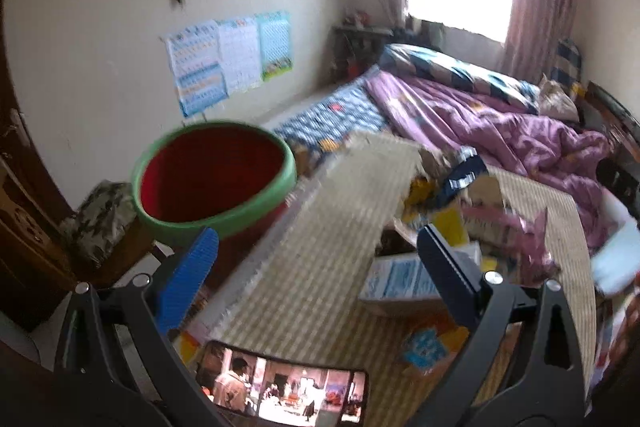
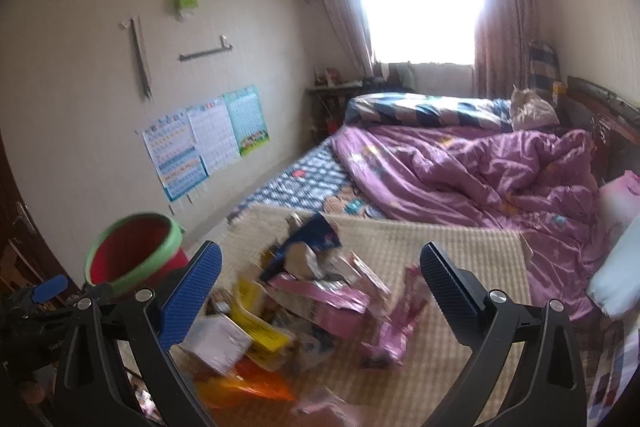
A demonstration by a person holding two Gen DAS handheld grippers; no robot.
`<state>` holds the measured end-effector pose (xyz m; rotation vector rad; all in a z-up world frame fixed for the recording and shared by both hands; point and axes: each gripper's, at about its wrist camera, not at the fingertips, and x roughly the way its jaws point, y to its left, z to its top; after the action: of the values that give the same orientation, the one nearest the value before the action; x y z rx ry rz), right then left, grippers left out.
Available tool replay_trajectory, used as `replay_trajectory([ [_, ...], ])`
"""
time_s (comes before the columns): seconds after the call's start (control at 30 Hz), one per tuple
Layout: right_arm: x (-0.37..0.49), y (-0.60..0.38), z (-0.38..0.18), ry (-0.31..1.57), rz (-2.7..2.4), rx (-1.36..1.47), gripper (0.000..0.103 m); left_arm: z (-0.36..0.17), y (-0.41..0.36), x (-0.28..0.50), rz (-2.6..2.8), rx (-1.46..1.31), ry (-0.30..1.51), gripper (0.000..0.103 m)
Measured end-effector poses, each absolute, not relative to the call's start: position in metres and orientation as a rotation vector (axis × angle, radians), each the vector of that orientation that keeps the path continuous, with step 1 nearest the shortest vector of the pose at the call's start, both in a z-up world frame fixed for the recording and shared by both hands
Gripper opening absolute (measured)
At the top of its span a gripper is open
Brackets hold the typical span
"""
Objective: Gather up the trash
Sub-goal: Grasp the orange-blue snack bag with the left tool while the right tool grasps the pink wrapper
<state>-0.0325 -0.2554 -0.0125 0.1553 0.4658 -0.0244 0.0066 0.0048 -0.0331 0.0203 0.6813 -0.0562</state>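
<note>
Both grippers, left gripper point(image 1: 318, 255) and right gripper point(image 2: 320, 267), have jaws apart and empty. Trash pile point(image 2: 304, 291) lies on the woven mat point(image 2: 460, 251) on the bed; red bin point(image 2: 134, 253) waits just left, likely for easy drops.

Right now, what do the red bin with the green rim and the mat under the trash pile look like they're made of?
Red bin: probably plastic, with a smooth, evenly coloured wall and a moulded green rim; motion blur hides any gloss.
Mat: looks like woven straw or bamboo, matte tan with a regular ribbed weave. It is stiff enough that one end stands lifted in the left wrist view.
</note>
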Motion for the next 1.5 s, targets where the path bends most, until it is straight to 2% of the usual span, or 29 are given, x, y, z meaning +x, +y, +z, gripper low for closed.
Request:
replay_trajectory([
  [0.07, -0.033, -0.263, -0.021, 0.501, -0.035, 0.16, 0.096, -0.046, 0.004, 0.009, -0.103, 0.036, 0.73, 0.097],
  [0.13, -0.033, -0.27, -0.031, 0.539, -0.041, 0.169, 0.096, -0.058, -0.003, 0.008, -0.184, 0.045, 0.784, 0.093],
  [0.37, -0.035, -0.284, -0.06, 0.677, -0.004, 0.202, 0.096, -0.104, -0.034, 0.014, -0.38, 0.052, 0.991, 0.071],
  [0.47, -0.037, -0.286, -0.072, 0.734, 0.018, 0.215, 0.096, -0.111, -0.039, 0.015, -0.425, 0.026, 1.02, 0.067],
  [0.5, -0.039, -0.286, -0.076, 0.75, 0.029, 0.221, 0.096, -0.112, -0.041, 0.015, -0.438, 0.027, 1.025, 0.062],
  [0.6, -0.039, -0.287, -0.089, 0.797, 0.058, 0.262, 0.096, -0.113, -0.046, 0.013, -0.47, 0.032, 1.038, 0.055],
  [0.7, -0.039, -0.294, -0.094, 0.809, 0.039, 0.313, 0.096, -0.113, -0.049, 0.009, -0.476, 0.041, 1.037, 0.056],
  [0.77, -0.037, -0.299, -0.095, 0.798, 0.027, 0.32, 0.096, -0.123, -0.06, 0.013, -0.454, 0.057, 1.038, 0.07],
  [0.8, -0.034, -0.302, -0.095, 0.792, 0.018, 0.322, 0.096, -0.125, -0.059, 0.013, -0.457, 0.051, 1.048, 0.07],
  [0.9, -0.021, -0.318, -0.1, 0.795, -0.004, 0.395, 0.09, -0.13, -0.054, 0.014, -0.466, 0.008, 1.09, 0.069],
  [0.93, -0.017, -0.323, -0.101, 0.801, -0.013, 0.427, 0.088, -0.132, -0.057, 0.016, -0.472, -0.002, 1.097, 0.066],
  [0.97, -0.012, -0.329, -0.104, 0.808, -0.027, 0.455, 0.086, -0.133, -0.057, 0.015, -0.485, -0.011, 1.106, 0.056],
  [1.03, -0.004, -0.335, -0.108, 0.818, -0.041, 0.485, 0.08, -0.131, -0.058, 0.013, -0.491, -0.011, 1.1, 0.052],
  [1.2, 0.014, -0.336, -0.114, 0.842, -0.056, 0.523, 0.078, -0.128, -0.058, 0.007, -0.504, -0.021, 1.098, 0.043],
  [1.27, 0.021, -0.339, -0.12, 0.866, -0.083, 0.555, 0.077, -0.127, -0.055, 0.005, -0.519, -0.025, 1.098, 0.042],
  [1.4, 0.025, -0.338, -0.135, 0.914, -0.084, 0.607, 0.066, -0.116, -0.061, -0.003, -0.56, -0.006, 1.074, 0.042],
  [1.47, 0.024, -0.341, -0.139, 0.921, -0.089, 0.631, 0.056, -0.109, -0.062, -0.006, -0.577, 0.001, 1.053, 0.042],
  [1.5, 0.023, -0.342, -0.139, 0.92, -0.092, 0.635, 0.046, -0.106, -0.062, -0.008, -0.585, -0.002, 1.046, 0.042],
])
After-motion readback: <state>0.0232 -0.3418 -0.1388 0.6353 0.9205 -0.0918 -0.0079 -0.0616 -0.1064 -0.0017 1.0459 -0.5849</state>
